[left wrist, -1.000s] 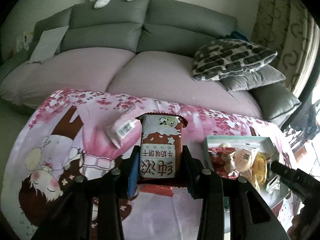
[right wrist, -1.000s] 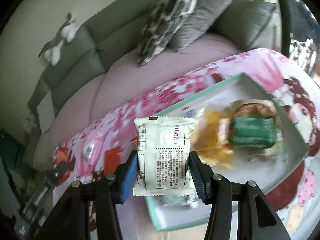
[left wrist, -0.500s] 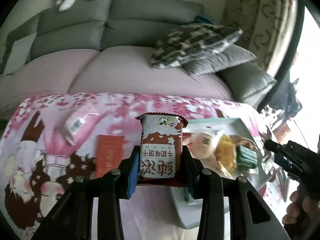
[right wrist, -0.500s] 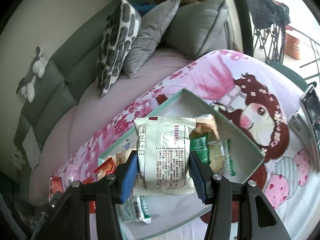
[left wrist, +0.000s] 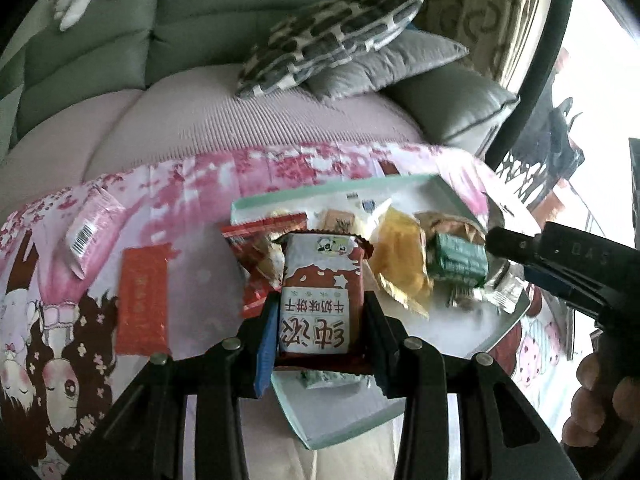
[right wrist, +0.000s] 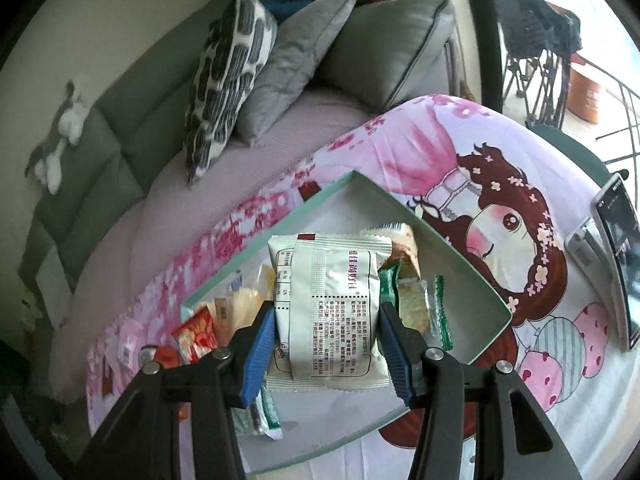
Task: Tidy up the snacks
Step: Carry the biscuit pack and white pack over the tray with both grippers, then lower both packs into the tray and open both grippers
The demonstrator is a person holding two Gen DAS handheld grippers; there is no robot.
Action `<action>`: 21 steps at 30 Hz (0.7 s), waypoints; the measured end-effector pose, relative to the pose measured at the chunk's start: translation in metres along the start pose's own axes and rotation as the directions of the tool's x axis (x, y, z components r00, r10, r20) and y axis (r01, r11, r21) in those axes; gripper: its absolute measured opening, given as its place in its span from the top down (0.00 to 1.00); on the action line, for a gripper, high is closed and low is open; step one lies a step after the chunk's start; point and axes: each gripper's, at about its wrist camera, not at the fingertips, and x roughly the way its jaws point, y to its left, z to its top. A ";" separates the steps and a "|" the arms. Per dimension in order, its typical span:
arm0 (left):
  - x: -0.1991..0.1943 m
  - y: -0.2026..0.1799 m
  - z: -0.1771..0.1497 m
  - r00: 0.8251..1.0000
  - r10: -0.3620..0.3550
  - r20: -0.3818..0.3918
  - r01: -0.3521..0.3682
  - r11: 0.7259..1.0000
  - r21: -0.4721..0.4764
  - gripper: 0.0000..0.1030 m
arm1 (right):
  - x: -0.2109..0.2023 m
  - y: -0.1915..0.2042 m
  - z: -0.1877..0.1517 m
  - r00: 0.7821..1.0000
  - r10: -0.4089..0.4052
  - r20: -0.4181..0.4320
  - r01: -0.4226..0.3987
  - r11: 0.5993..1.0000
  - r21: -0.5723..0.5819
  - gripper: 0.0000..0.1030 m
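Observation:
My left gripper [left wrist: 320,320] is shut on a brown-and-white biscuit packet [left wrist: 320,292], held over the near left part of the pale green tray [left wrist: 340,420]. My right gripper [right wrist: 326,332] is shut on a white snack packet [right wrist: 332,300] above the same tray [right wrist: 460,260]. Inside the tray lie several snacks: a yellow packet [left wrist: 400,260], a green packet [left wrist: 456,258] and a red packet [left wrist: 256,248]. The right gripper's body [left wrist: 560,264] shows at the right edge of the left wrist view, with a hand [left wrist: 600,400] below it.
A flat red packet [left wrist: 142,300] and a pink packet [left wrist: 90,236] lie on the pink cartoon-print cloth [left wrist: 60,340] left of the tray. A phone [right wrist: 616,256] stands on the table's right. Behind is a grey sofa [left wrist: 200,40] with cushions [left wrist: 332,36].
My left gripper has carried the biscuit packet rightward from over the cloth to over the tray. My right gripper swung right earlier with the white packet and now holds still above the tray.

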 end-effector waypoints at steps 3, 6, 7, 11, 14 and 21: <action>0.010 -0.004 -0.004 0.999 -0.005 -0.036 0.005 1.000 0.005 0.60 | 0.009 0.007 -0.005 0.998 -0.045 -0.037 0.043 0.997 -0.059 0.48; 0.017 -0.006 -0.008 0.998 -0.007 -0.057 0.008 1.000 0.010 0.60 | 0.019 0.012 -0.011 0.995 -0.064 -0.073 0.057 0.993 -0.103 0.48; 0.019 -0.007 -0.009 0.998 -0.007 -0.061 0.007 1.000 0.012 0.60 | 0.022 0.014 -0.013 0.994 -0.069 -0.088 0.058 0.991 -0.121 0.48; 0.023 -0.008 -0.010 0.997 -0.003 -0.076 0.004 1.000 0.016 0.60 | 0.029 0.018 -0.018 0.990 -0.081 -0.116 0.063 0.987 -0.147 0.48; 0.026 -0.007 -0.011 0.997 -0.002 -0.084 0.004 1.000 0.016 0.60 | 0.031 0.017 -0.019 0.988 -0.091 -0.123 0.072 0.986 -0.151 0.48; 0.030 -0.010 -0.013 0.995 0.005 -0.100 -0.002 1.000 0.030 0.60 | 0.046 0.019 -0.025 0.977 -0.119 -0.179 0.087 0.980 -0.177 0.48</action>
